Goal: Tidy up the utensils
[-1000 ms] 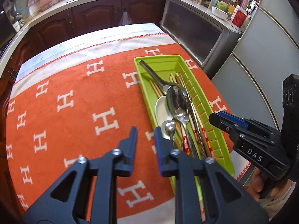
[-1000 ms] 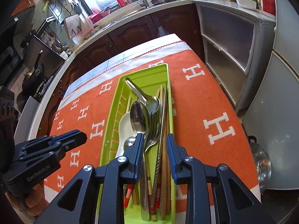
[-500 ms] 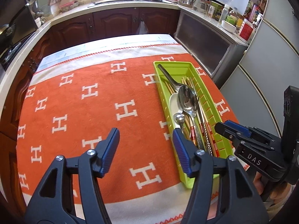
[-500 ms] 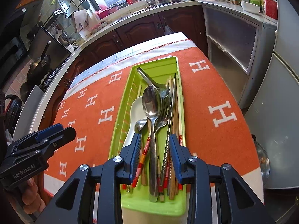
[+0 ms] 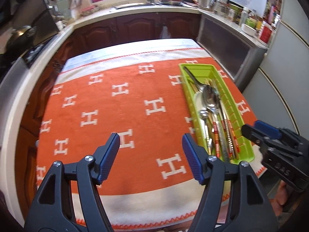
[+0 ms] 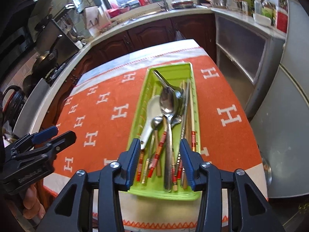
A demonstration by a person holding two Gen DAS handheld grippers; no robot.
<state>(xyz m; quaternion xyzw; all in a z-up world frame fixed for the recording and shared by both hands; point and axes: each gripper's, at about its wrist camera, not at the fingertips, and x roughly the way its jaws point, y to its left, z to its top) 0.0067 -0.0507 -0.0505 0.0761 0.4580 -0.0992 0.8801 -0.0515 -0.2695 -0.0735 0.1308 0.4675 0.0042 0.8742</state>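
A green tray lies on the right side of an orange cloth. It holds a large metal spoon, a white spoon, chopsticks and other cutlery. My left gripper hangs over the bare cloth left of the tray, its jaws opening with nothing between them. My right gripper hovers above the tray's near end, jaws opening, holding nothing; the utensil handles lie below it.
The cloth covers a table with near edge. Dark wood cabinets and a counter with a sink stand behind. A grey appliance is close on the right, a stove with a pan on the left. A person's hand holds the left gripper.
Both grippers have pulled back and risen away from the tray, so more of the table shows. Both pairs of jaws have widened from a narrow gap to well apart.
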